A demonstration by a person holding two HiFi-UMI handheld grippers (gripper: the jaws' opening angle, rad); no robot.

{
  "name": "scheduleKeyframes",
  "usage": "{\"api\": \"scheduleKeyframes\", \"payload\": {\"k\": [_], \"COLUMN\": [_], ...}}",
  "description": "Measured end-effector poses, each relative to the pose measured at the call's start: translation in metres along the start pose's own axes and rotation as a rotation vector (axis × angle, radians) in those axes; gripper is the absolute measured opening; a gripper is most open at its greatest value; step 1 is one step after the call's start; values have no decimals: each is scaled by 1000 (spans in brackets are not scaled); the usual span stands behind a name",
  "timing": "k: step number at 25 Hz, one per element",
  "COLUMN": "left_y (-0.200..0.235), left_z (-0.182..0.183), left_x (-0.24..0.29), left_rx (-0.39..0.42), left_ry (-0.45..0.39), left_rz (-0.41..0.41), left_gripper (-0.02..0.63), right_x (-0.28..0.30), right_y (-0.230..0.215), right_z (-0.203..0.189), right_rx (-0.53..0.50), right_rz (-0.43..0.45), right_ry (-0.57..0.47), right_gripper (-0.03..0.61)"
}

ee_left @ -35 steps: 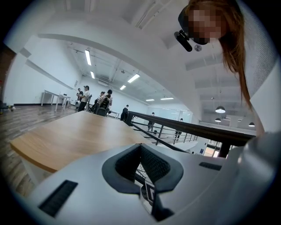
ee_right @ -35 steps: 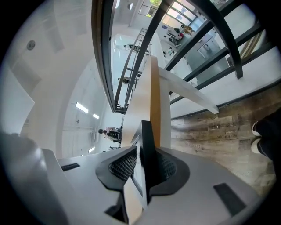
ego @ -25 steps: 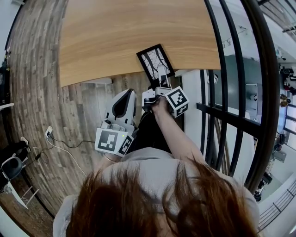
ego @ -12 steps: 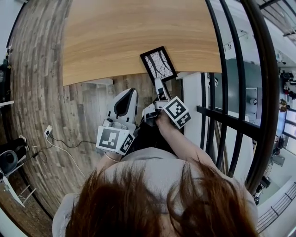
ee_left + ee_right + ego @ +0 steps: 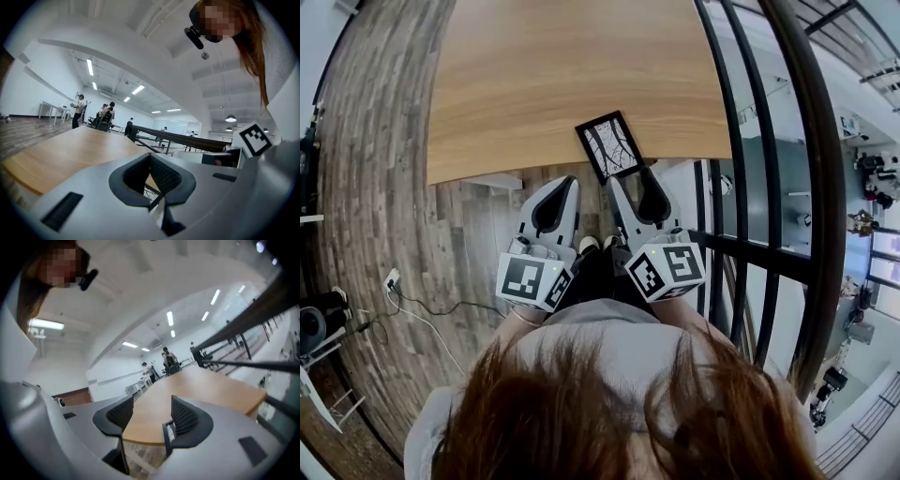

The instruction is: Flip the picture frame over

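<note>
Your right gripper point(image 5: 629, 180) stands wide apart at the jaws, which have just been opening, and nothing lies between them: its own view shows only the near edge of the wooden table point(image 5: 534, 75) in the gap. Your left gripper point(image 5: 569, 181) is clenched, its ribbed pads point(image 5: 165, 176) meeting at the tips with nothing caught there. You hold both side by side on your side of the table edge, pointing toward the table, each with its marker cube nearest you. The picture frame point(image 5: 609, 145) lies flat on the table, close to the near edge and toward the right corner, black border up around a pale picture with dark branching lines. It sits just beyond your right gripper's tips and looks free of them. A black railing point(image 5: 741, 141) runs along your right over the plank floor point(image 5: 375, 187).
</note>
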State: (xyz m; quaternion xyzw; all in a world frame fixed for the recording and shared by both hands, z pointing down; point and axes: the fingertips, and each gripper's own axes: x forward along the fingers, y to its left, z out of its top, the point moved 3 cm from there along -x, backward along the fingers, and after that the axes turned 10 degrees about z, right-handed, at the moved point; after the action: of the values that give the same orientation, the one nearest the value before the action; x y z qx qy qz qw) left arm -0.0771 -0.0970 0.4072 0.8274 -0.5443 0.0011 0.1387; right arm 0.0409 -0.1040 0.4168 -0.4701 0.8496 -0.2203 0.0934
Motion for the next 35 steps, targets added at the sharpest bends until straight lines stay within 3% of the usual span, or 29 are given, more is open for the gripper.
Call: {"api": "scheduleKeyframes", "payload": {"k": [3, 4, 6, 10, 14, 21, 25, 30, 35], "left_y": [-16, -19, -21, -27, -37, -42, -40, -44, -48], "left_z": [15, 22, 40, 66, 76, 83, 82, 81, 81], "left_x": [1, 2, 3, 1, -5, -5, -5, -4, -4], "left_rx": [36, 40, 44, 67, 80, 98, 99, 107, 106], "left_ry": [-43, -59, -97, -165, -185, -217, -211, -215, -222], "left_rz": [-24, -30, -37, -43, -49, -46, -37, -33, -35], "left_gripper": [6, 6, 6, 6, 6, 6, 6, 6, 6], "right_x": [0, 0, 1, -3, -9, 4, 7, 3, 3], "right_y": [20, 25, 34, 44, 43, 41, 44, 39, 37], "right_z": [34, 43, 60, 88, 103, 103, 102, 108, 105], "right_rx": [-201, -263, -378, -450, -546, -482, -440, -468, -449], "right_rz": [88, 102, 112, 132, 59, 101, 124, 88, 105], "right_ry": [-25, -20, -15, -46, -44, 34, 33, -4, 10], "right_gripper": [264, 222, 28, 15, 15, 15, 15, 15, 15]}}
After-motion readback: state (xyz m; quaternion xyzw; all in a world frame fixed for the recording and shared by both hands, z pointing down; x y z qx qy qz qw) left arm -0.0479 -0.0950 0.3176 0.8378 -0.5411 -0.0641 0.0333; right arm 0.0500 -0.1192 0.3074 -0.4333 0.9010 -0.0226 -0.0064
